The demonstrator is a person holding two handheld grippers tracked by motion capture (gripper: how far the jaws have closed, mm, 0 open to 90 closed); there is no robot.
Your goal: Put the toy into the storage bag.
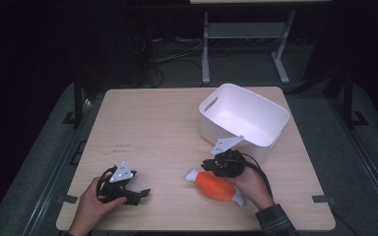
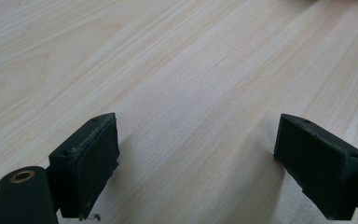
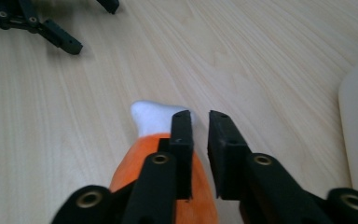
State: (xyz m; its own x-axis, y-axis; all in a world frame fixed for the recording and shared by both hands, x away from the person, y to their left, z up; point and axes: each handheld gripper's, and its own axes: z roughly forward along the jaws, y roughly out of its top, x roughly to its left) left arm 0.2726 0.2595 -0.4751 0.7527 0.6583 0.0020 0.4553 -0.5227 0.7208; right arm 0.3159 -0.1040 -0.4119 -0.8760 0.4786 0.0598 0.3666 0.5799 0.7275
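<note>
High view: one white bin [image 1: 244, 119] at the tabletop's [image 1: 157, 128] far right corner; one orange-and-white plush toy [image 1: 215, 186] near the front edge, right of centre. Far-left tabletop bare.

Left gripper view: left tongs [image 2: 196, 163] spread over bare wood.

Right gripper view: right tongs [image 3: 200, 135] parted by a narrow gap above the toy, pinching nothing.

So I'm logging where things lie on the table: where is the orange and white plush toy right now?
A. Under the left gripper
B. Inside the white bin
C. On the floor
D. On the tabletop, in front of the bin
D: the high view shows the orange and white plush toy lying on the wooden table, on the near side of the white bin, beside the right gripper.
</note>
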